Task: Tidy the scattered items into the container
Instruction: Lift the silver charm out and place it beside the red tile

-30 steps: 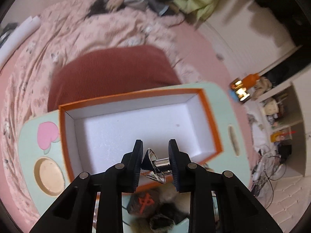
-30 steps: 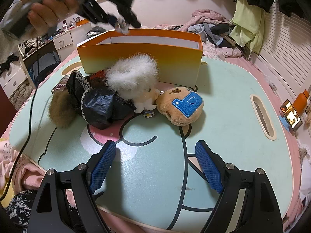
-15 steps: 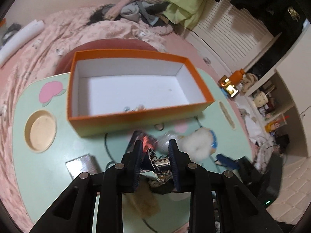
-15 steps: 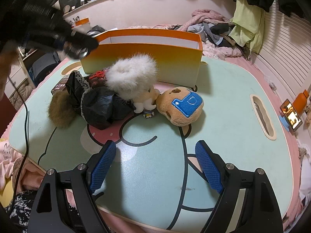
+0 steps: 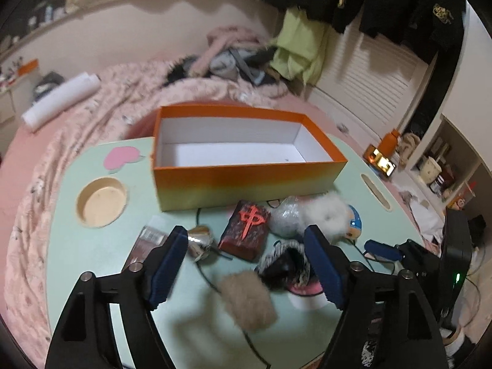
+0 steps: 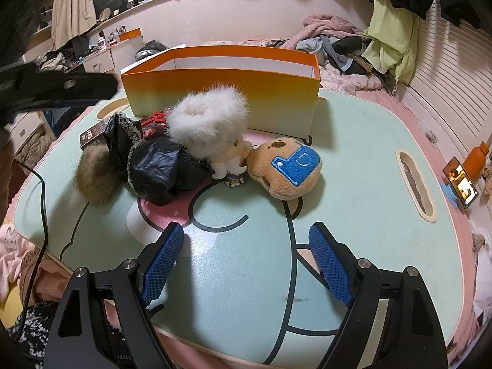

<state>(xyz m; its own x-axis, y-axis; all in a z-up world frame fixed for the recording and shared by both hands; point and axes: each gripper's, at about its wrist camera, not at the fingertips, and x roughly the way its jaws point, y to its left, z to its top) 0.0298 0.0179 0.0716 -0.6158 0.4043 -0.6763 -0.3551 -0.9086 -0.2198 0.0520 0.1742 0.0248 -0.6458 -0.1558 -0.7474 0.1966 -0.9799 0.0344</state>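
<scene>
The left gripper (image 5: pixel 246 259) hangs with its jaws spread wide and nothing between them, above the near end of the clutter on the mint-green cartoon-print lap table (image 5: pixel 92 240). Just ahead of its left finger lies a small shiny silver bell-shaped trinket (image 5: pixel 200 239), resting on the table beside a dark red block printed with a red character (image 5: pixel 246 230). That trinket looks light, hard and slick, so a pinch across its rounded body seems safest; its thin wire loop would likely slip. The tan fur pompom (image 5: pixel 247 299), the white fluffy pompom (image 6: pixel 207 120) and the brown plush head with a blue patch (image 6: pixel 289 169) should be light and squashy, and can be taken anywhere across their bulk. The crinkled black bag with lace trim (image 6: pixel 153 166) is limp and may sag. The right gripper (image 6: pixel 246 261) is also spread wide and empty, low over bare table, well short of the pile.

Half a second ago the left jaws were clamped on the silver trinket; now they have let go and it sits on the table, not in the orange cardboard box with the white inside (image 5: pixel 246 160), which stands behind the pile. The right gripper has not moved.
</scene>
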